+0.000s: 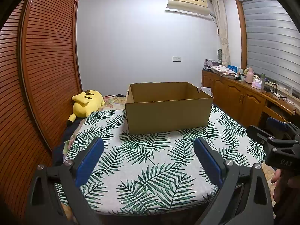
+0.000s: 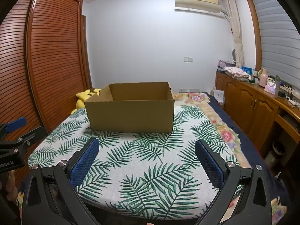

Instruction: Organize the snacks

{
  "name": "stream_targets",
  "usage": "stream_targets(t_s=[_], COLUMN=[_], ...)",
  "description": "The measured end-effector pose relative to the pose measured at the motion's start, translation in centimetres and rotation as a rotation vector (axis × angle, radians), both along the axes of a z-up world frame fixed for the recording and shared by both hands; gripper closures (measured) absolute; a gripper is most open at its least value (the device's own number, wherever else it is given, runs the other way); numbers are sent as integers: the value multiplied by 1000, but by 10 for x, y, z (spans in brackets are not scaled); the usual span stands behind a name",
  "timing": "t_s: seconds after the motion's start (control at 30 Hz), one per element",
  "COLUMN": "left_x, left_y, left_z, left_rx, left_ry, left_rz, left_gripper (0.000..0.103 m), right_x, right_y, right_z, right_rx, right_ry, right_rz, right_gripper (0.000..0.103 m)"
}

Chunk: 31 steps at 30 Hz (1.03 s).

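While both of your grippers hang above the near part of the leaf-print cloth (image 1: 150, 168), the cardboard box (image 1: 168, 106) stands straight ahead of them, farther along the bed. Your left gripper (image 1: 148, 161) has its jaws spread wide and holds nothing; your right gripper (image 2: 147, 161) is the same, wide apart and empty. From the left camera the box lies a little to the right of the jaws' middle line; from the right camera it lies a little to the left, so it stands between your two hands, about equally near to each. Its long side runs across your view, and the top is open. No snacks show in either view, and I cannot see the bottom of the box. I judge you must first find the snacks somewhere outside these views.
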<state>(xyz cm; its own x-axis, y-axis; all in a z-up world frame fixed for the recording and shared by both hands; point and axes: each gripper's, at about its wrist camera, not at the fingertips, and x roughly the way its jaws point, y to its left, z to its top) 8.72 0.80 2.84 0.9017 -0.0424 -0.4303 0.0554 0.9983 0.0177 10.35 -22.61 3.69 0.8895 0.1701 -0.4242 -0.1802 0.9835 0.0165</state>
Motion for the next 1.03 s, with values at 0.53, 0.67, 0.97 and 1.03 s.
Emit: stream_targets(t_s=[0.53,0.67,0.97,1.03], left_x=[0,0,0,0], left_y=[0,0,2,3], left_z=[0,0,-1,-1], left_rx=[-1,-1,-2,-3], left_ry=[0,0,4,4], left_rz=[-1,0,0,0], left_gripper=[5,5,5,5], right_x=[0,0,0,0], right_y=[0,0,0,0], right_z=[0,0,0,0], right_rx=[0,2,-1,-1], right_ry=[-1,-1,-3,-3], right_rz=[-1,-1,-3,-2], right_gripper=[0,0,0,0])
